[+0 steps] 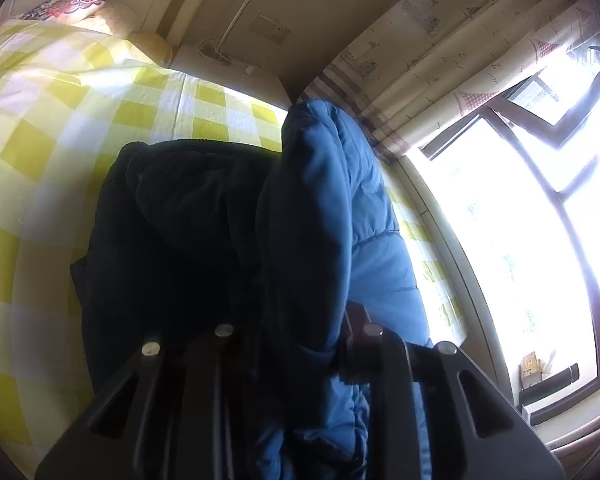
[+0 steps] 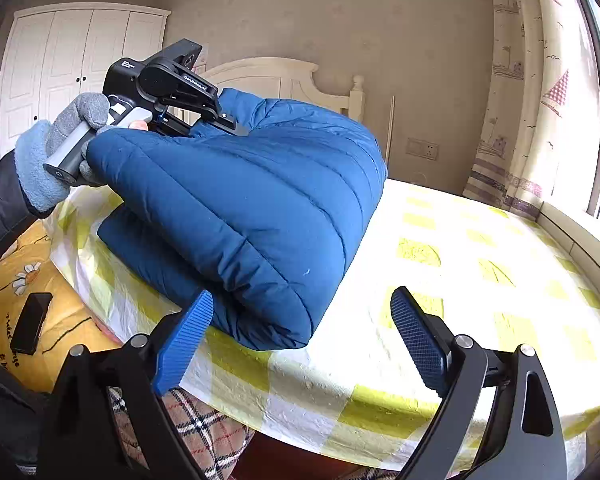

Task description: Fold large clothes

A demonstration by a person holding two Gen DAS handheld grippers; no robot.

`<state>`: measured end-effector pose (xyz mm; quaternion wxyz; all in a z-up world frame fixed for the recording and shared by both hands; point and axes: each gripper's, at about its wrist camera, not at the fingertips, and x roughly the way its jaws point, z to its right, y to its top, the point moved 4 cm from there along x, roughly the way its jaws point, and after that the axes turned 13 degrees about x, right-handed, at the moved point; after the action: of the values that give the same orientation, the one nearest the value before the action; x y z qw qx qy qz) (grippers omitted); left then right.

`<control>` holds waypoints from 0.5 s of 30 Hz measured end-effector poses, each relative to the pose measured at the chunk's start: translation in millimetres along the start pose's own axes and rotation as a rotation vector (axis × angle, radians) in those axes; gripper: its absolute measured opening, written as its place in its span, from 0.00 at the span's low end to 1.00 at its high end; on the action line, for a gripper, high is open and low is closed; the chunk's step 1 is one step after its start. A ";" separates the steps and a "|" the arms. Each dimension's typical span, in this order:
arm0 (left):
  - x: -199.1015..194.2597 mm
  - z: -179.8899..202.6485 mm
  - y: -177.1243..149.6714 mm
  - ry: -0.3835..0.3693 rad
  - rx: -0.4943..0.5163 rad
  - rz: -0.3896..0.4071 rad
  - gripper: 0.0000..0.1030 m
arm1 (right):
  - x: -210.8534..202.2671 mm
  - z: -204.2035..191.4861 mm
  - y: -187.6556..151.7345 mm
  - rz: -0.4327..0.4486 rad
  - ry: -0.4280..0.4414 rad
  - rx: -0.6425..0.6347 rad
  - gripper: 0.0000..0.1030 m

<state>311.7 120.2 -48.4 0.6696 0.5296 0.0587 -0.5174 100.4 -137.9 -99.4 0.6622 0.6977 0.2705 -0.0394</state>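
Observation:
A blue puffer jacket (image 2: 252,208) lies folded into a thick bundle on the bed with the yellow-checked sheet (image 2: 460,264). Its upper layer is lifted into a hump. In the left wrist view the jacket's blue shell (image 1: 320,200) stands up beside the dark lining (image 1: 180,220). My left gripper (image 1: 300,344) is shut on a bunched fold of the jacket, and the fabric hides its fingertips. From the right wrist view, a gloved hand (image 2: 48,152) holds that left gripper (image 2: 236,128) at the jacket's top. My right gripper (image 2: 300,320) stands open just short of the jacket's near corner, with nothing between its blue pads (image 2: 188,340).
A black phone-like slab (image 2: 31,323) lies on yellow daisy-print cloth at the left. Plaid fabric (image 2: 204,432) hangs below the bed's near edge. A white headboard (image 2: 284,80), a wardrobe (image 2: 72,68), curtains (image 2: 540,100) and a bright window (image 1: 520,220) surround the bed.

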 end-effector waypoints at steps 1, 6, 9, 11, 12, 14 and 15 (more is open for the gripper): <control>-0.5 1.1 0.1 0.005 0.001 -0.002 0.24 | 2.4 -5.7 -3.2 -0.013 -0.004 0.002 0.82; -19.4 17.7 -6.8 0.040 0.026 0.023 0.20 | 29.0 -24.3 -6.9 -0.044 -0.058 -0.016 0.79; -38.6 59.1 12.5 0.101 0.147 0.090 0.14 | 50.3 -29.5 -12.5 -0.097 -0.122 -0.044 0.79; -64.7 90.8 26.3 0.113 0.232 0.157 0.13 | 53.8 -31.3 -16.2 -0.105 -0.144 -0.060 0.78; -75.6 100.7 32.5 0.113 0.256 0.186 0.12 | 54.4 -31.0 -17.0 -0.114 -0.147 -0.057 0.78; -88.2 103.0 40.3 0.126 0.284 0.209 0.11 | 54.2 -31.7 -17.9 -0.122 -0.157 -0.064 0.78; -88.8 93.4 40.5 0.132 0.269 0.209 0.11 | 54.2 -33.1 -18.1 -0.121 -0.167 -0.076 0.78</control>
<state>257.9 100.4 73.9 0.6376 0.6503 -0.0226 -0.4124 128.6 -89.4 -134.2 0.7048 0.6488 0.2573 -0.1270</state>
